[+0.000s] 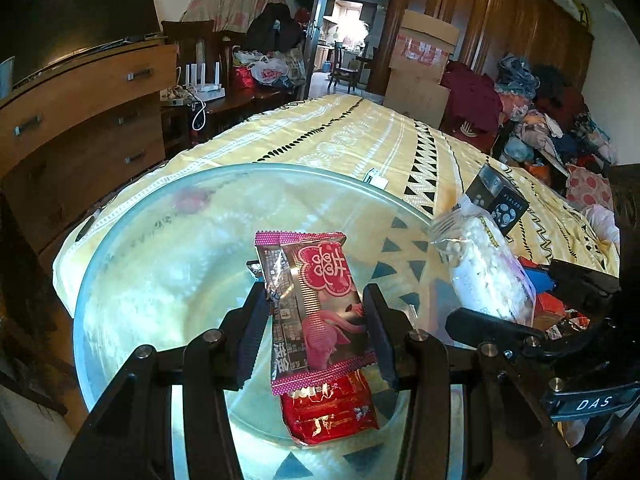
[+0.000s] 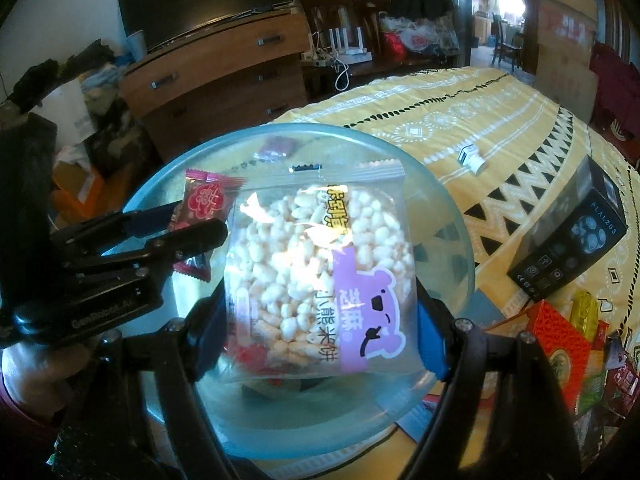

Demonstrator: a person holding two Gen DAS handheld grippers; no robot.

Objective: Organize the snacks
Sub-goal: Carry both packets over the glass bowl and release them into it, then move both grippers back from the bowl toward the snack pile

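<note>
A yellow patterned bedspread (image 1: 360, 136) carries a wide clear glass bowl (image 1: 120, 264); a black box (image 2: 568, 248) lies right. Above the bowl, the right gripper (image 2: 320, 320) pinches a crinkly rice-cake packet (image 2: 316, 276), the left gripper (image 1: 316, 312) a glossy pink wrapper (image 1: 316, 300). A red packet (image 1: 328, 412) lies in the bowl.

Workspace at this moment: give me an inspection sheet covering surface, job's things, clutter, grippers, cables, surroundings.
Surface: bed with a yellow patterned cover.
Job's things: clear bowl on the cover; red packet lying in it; more snack packs piled right of the bowl.
Clutter: black box and a small white item on the cover.
Grippers: left gripper shut on a pink wafer packet; right gripper shut on a rice cracker bag; both over the bowl.
Cables: white cable hanging by the router.
Surroundings: wooden dresser, cardboard boxes, heaped clothes.
</note>
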